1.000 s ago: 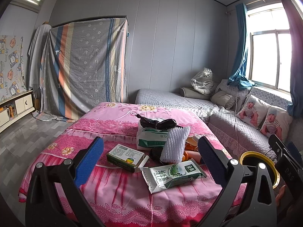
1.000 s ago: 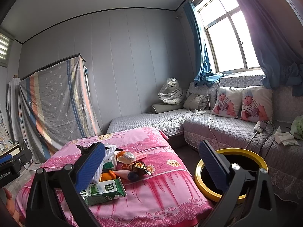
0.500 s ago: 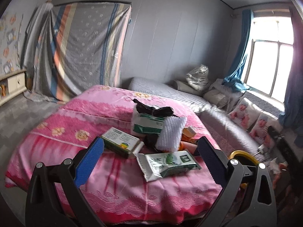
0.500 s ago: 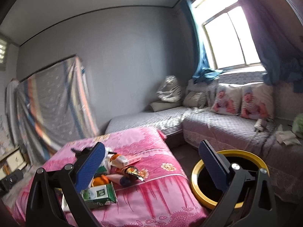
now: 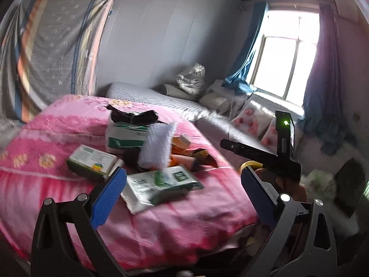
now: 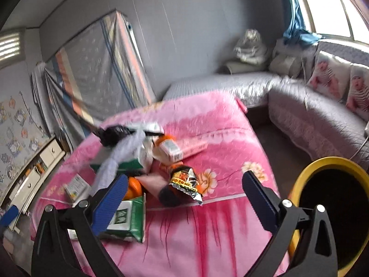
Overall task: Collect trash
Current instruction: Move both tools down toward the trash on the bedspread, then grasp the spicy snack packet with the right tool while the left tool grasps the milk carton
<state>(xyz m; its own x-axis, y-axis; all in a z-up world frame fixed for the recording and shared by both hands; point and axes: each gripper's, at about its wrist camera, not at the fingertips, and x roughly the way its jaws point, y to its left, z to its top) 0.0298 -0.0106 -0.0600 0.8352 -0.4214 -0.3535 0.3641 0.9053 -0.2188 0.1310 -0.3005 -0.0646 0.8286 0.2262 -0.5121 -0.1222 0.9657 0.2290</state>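
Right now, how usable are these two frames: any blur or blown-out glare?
Left wrist view: motion blur smears the green wipes pack, and the window is blown out. Right wrist view: the trash pile is streaked, while the yellow bin stays readable.

Grey walls (image 5: 161, 34), bright window (image 5: 286, 64), grey corner sofa (image 6: 299, 106), pink-covered table (image 5: 57, 184).

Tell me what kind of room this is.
Most likely a lived-in bedroom or bed-sitting room in a home. A table or bed under a pink floral cover carries a pile of wrappers and boxes, a grey quilted corner sofa holds baby-print cushions, and curtains frame a window.
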